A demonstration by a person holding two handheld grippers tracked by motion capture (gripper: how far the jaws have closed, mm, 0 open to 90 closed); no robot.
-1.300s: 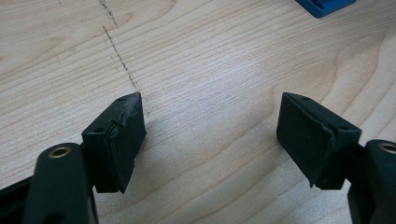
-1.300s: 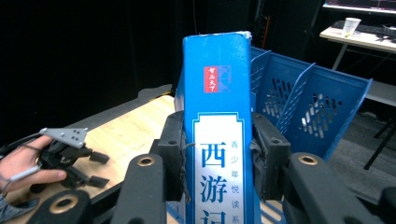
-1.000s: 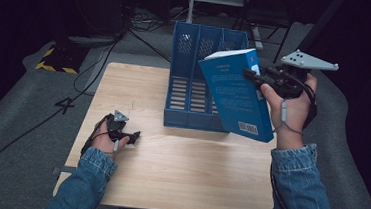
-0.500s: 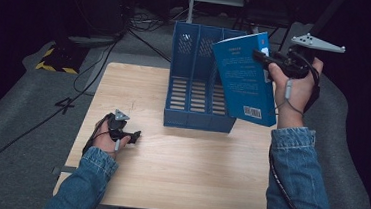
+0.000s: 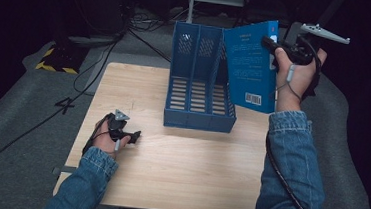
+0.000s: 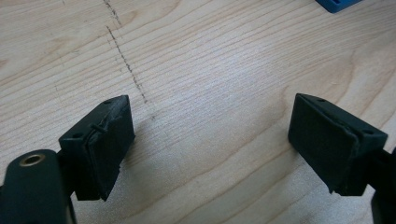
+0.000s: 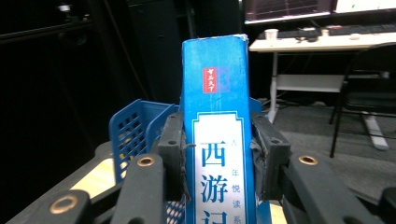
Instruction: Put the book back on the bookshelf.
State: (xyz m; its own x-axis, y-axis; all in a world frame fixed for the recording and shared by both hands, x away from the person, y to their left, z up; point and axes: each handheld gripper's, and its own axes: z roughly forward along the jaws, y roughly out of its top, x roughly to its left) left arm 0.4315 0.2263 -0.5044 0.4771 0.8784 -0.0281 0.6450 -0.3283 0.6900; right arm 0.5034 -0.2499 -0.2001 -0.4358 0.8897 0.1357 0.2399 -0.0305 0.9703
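Observation:
A blue book (image 5: pixel 249 64) is held upright in the air just right of the blue file rack (image 5: pixel 200 85), over its right slot. My right gripper (image 5: pixel 271 42) is shut on the book's spine; in the right gripper view both pads press the spine (image 7: pixel 219 154), with the rack (image 7: pixel 133 128) behind it. My left gripper (image 5: pixel 133 136) rests low on the wooden table (image 5: pixel 178 169) at the near left. Its jaws stand wide apart over bare wood in the left gripper view (image 6: pixel 210 140), with nothing between them.
The file rack has three slots and stands at the table's back middle. Cables (image 5: pixel 101 63) and a yellow-black striped object (image 5: pixel 56 59) lie on the grey floor at the left. A desk and a chair (image 7: pixel 364 93) stand far behind the rack.
My right gripper has raised the book and turned it from tilted to upright, closer over the rack's right side. The left gripper has stayed put.

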